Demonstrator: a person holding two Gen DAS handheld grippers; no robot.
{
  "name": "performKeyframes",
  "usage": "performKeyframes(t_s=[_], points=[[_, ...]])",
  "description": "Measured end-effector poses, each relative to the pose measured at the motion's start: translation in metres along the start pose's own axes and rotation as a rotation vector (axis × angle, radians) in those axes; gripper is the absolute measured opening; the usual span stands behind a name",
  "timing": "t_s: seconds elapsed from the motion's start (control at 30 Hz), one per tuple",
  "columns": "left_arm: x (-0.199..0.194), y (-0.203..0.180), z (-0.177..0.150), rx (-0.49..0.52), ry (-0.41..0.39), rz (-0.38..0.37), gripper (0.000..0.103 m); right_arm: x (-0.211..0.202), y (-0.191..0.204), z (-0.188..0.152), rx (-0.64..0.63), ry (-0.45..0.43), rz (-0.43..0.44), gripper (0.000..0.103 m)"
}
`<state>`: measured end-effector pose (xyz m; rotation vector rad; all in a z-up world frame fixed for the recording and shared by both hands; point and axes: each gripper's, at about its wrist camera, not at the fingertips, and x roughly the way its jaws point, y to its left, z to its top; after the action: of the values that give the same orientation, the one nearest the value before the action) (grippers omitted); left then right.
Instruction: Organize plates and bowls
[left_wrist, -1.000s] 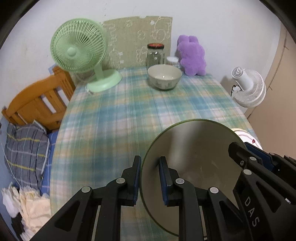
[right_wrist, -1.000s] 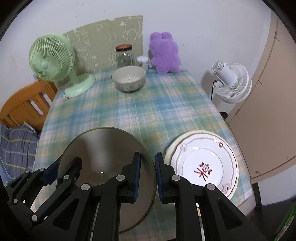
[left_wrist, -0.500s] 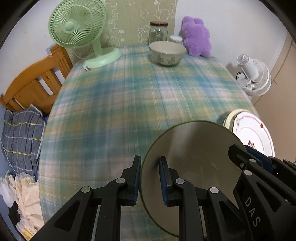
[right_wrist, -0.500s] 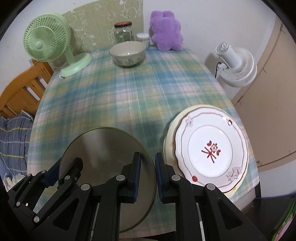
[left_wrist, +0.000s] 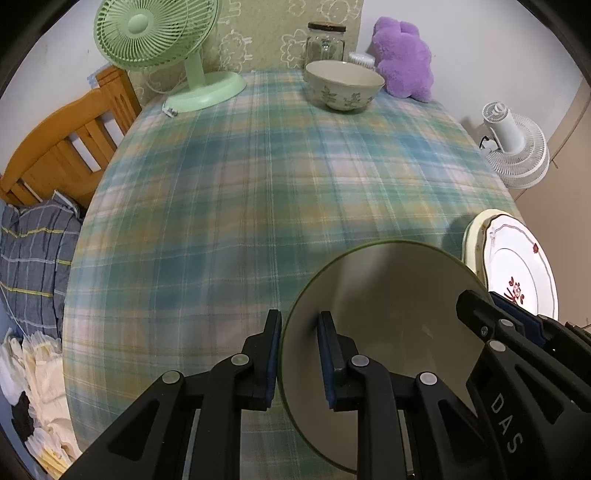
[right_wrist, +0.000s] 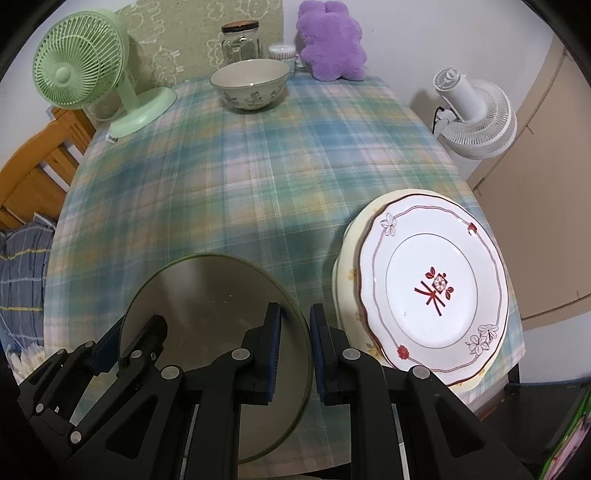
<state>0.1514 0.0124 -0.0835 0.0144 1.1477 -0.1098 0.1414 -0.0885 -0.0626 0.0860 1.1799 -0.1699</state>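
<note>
While both grip: left hand-held gripper and right hand-held gripper are each nearly closed, pinching opposite rims of the green-rimmed bowl.
Plate stack: just right of the right hand-held gripper, nearer it.
Floral bowl: far ahead.
Hidden: the held bowl's near edge and underside.

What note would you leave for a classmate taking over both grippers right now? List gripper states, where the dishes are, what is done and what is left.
Left gripper: shut on the left rim of the green-rimmed plate.
Right gripper: shut on the same plate's right rim.
The plate is held near the table's front edge.
Plate stack: two plates, front right, floral one on top.
Bowl: far end, near the jar.
Done: two plates stacked.
Left: probably add the held plate to the stack; bowl not yet handled.
</note>
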Motion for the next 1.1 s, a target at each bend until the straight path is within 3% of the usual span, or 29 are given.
performKeyframes(t_s=[0.23, 0.43, 0.5, 0.57, 0.6, 0.7, 0.73, 0.97, 1.1], points=[[0.002, -0.003, 0.001, 0.02, -0.003, -0.002, 0.019, 0.007, 0.001, 0.003, -0.001, 0.0, -0.005, 0.021], [-0.006, -0.008, 0.002, 0.042, 0.006, -0.022, 0.044, 0.003, -0.001, 0.002, -0.011, -0.001, 0.034, 0.023], [-0.01, -0.009, 0.003, 0.045, 0.001, -0.031, 0.061, -0.001, -0.002, 0.002, -0.018, -0.01, 0.027, 0.025], [-0.016, -0.01, 0.004, 0.053, -0.012, -0.019, 0.069, -0.006, -0.003, 0.003, -0.021, -0.019, 0.041, 0.028], [-0.018, -0.009, 0.005, 0.051, -0.019, -0.015, 0.073, -0.01, -0.003, 0.003, -0.023, -0.026, 0.047, 0.032], [-0.026, -0.008, 0.009, 0.04, -0.04, 0.0, 0.075, -0.022, -0.002, 0.004, -0.033, -0.064, 0.061, 0.065], [-0.028, -0.007, 0.01, 0.04, -0.045, -0.001, 0.075, -0.026, -0.002, 0.004, -0.035, -0.085, 0.063, 0.069], [-0.048, -0.012, 0.023, 0.031, -0.116, 0.046, 0.084, -0.047, -0.004, 0.015, -0.055, -0.144, 0.078, 0.077], [-0.05, -0.016, 0.034, 0.002, -0.128, 0.022, 0.084, -0.053, -0.007, 0.027, -0.058, -0.166, 0.065, 0.079]])
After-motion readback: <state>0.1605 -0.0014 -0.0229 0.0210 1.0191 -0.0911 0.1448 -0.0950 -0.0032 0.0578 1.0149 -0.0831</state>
